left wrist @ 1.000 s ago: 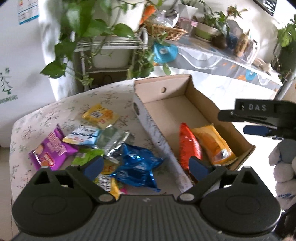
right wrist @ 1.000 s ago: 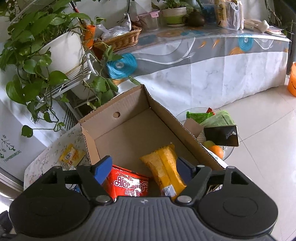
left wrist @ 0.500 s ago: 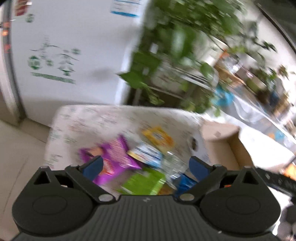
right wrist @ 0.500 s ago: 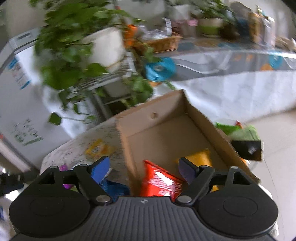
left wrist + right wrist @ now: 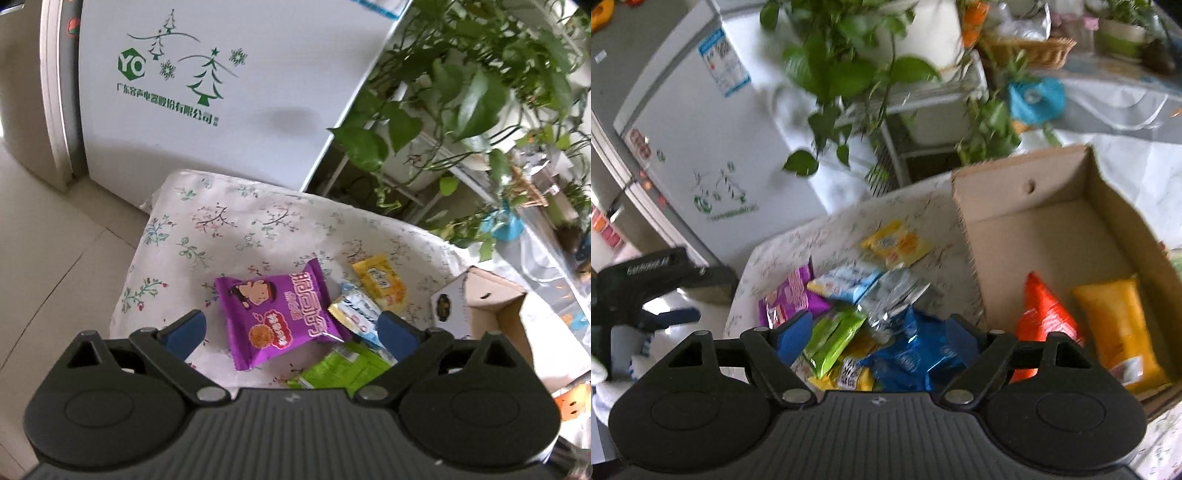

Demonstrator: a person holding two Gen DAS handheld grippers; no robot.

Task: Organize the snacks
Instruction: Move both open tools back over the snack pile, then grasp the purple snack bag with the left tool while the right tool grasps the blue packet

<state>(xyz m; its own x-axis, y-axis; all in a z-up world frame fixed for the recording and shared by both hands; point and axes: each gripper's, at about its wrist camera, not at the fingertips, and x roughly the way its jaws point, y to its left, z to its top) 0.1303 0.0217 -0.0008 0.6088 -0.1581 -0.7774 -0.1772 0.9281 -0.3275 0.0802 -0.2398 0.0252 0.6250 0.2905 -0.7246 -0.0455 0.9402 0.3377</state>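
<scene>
floral table: both grippers, jaws wide and empty, swung from box to loose snacks.

Left claw: matte black plastic body, ribbed centre panel with a small white logo mark at its top edge. Two round black hubs with raised discs, triangular cut-outs above them. Black link arms pinned by silver rivets, ending in blue finger pads. Right claw: same build, same ribbing, silver pins, blue pads. In the right wrist view the left claw's side is black with white lettering, too blurred to read; a white glove is just below it.
</scene>
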